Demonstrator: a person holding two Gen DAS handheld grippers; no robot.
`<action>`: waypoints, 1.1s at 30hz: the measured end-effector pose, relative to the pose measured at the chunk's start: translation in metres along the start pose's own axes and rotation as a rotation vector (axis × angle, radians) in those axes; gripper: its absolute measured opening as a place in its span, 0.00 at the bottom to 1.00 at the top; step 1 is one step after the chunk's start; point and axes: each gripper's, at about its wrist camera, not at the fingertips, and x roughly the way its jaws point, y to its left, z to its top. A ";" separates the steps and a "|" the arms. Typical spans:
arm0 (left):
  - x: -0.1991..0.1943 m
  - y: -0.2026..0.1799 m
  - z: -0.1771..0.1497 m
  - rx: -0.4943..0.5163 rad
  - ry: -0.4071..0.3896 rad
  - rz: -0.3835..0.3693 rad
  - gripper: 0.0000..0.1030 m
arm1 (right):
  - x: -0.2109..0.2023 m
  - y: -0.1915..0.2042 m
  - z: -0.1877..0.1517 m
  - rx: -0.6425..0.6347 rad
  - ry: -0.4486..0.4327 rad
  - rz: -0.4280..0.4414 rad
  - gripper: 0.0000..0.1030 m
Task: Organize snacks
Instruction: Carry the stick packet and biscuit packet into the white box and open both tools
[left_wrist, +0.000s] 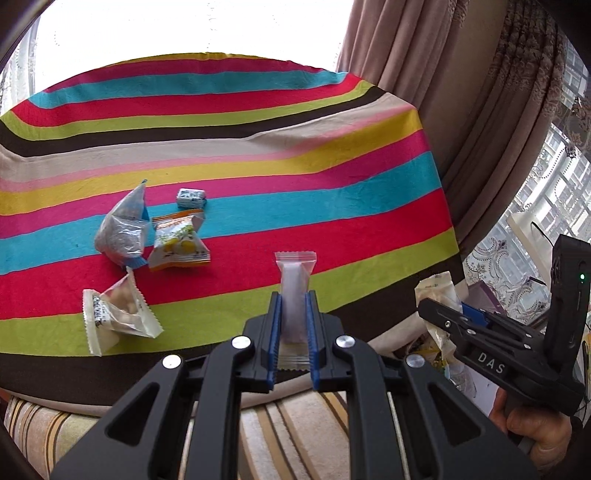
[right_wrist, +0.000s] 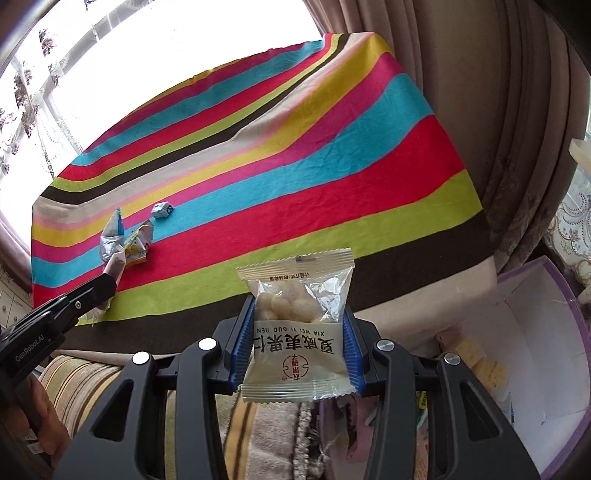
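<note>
My left gripper (left_wrist: 293, 300) is shut on a slim clear wrapped snack (left_wrist: 295, 277) that stands up between the blue pads, over the near edge of the striped tablecloth (left_wrist: 332, 206). My right gripper (right_wrist: 299, 312) is shut on a white nut packet (right_wrist: 299, 332) with red and black print. On the cloth lie a silver-blue packet (left_wrist: 123, 229), an orange-yellow packet (left_wrist: 179, 242), a small blue-white candy (left_wrist: 190, 196) and another white nut packet (left_wrist: 118, 319). The right gripper (left_wrist: 443, 311) shows at the right of the left wrist view, off the table's corner.
A purple box (right_wrist: 554, 275) with a white inside stands low on the right, with some snacks in it. Heavy curtains (right_wrist: 498, 147) hang beside the table's right edge. A striped sofa cushion (left_wrist: 295, 424) lies below the near table edge. A hand (left_wrist: 535, 435) holds the right gripper.
</note>
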 end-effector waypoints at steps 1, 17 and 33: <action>0.002 -0.006 -0.001 0.010 0.007 -0.010 0.12 | 0.000 -0.005 -0.002 0.007 0.003 -0.007 0.41; 0.024 -0.094 -0.016 0.146 0.113 -0.179 0.12 | -0.022 -0.089 -0.026 0.123 0.000 -0.119 0.41; 0.032 -0.139 -0.029 0.209 0.184 -0.351 0.55 | -0.042 -0.135 -0.032 0.211 -0.030 -0.217 0.57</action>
